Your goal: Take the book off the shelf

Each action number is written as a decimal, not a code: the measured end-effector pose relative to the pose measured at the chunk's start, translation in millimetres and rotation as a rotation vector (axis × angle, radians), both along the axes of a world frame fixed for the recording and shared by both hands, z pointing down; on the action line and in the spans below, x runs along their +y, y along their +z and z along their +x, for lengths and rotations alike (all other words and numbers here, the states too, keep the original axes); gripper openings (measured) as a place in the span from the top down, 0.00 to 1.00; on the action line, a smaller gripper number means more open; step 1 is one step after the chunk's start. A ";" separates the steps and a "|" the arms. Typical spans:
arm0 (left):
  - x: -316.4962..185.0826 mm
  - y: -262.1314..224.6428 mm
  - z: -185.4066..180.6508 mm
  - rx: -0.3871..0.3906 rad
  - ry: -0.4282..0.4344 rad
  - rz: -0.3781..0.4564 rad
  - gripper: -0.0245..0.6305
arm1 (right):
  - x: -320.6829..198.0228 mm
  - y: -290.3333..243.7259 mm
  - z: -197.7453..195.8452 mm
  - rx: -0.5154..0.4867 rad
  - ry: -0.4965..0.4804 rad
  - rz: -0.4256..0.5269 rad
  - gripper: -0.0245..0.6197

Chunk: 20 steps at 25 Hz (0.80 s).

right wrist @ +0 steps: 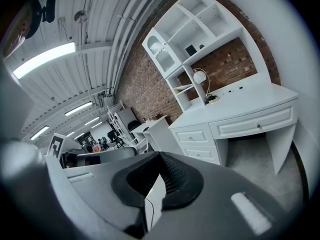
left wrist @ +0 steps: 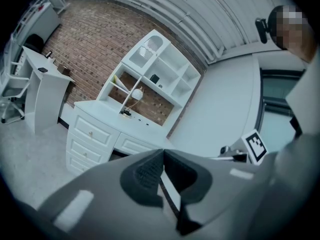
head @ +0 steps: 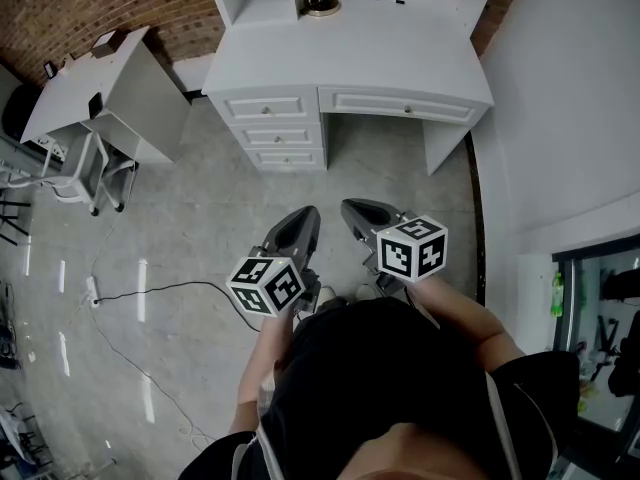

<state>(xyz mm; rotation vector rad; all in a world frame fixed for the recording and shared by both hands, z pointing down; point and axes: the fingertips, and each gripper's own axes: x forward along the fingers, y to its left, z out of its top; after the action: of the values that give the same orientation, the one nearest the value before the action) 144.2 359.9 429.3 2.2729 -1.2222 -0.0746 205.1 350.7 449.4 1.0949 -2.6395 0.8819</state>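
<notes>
A white desk with a white shelf unit on it stands ahead of me across the floor. A thin book leans slanted in the shelf's lower left compartment; in the right gripper view the book shows as a pale sloping slab. Both grippers hang in the air well short of the desk, side by side. My left gripper is shut with nothing in it, its tips meeting. My right gripper is shut and empty too.
A globe lamp stands on the desk below the shelf. A small dark object sits on an upper shelf. A second white table and a chair stand at the left. A cable runs over the floor. A wall closes the right side.
</notes>
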 end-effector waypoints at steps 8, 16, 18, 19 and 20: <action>-4.6 2.6 -38.6 -0.015 -0.022 -0.007 0.95 | -6.3 4.0 -39.1 0.015 -0.040 -0.023 0.97; -5.5 10.3 -96.0 -0.033 -0.068 -0.015 0.95 | -13.2 5.4 -94.7 0.032 -0.090 -0.031 0.97; -4.3 14.3 -107.6 -0.035 -0.071 -0.025 0.95 | -13.0 6.5 -105.2 0.038 -0.094 -0.034 0.97; -4.3 15.6 -112.8 -0.034 -0.072 -0.027 0.95 | -13.1 7.0 -109.8 0.040 -0.094 -0.035 0.97; -5.0 16.7 -118.0 -0.032 -0.075 -0.029 0.95 | -13.6 7.8 -114.2 0.043 -0.095 -0.036 0.97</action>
<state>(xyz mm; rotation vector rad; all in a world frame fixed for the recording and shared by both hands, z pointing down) 26.3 354.9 446.0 2.2113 -1.3166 -0.0474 90.9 337.1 457.2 0.9605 -2.6059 0.8736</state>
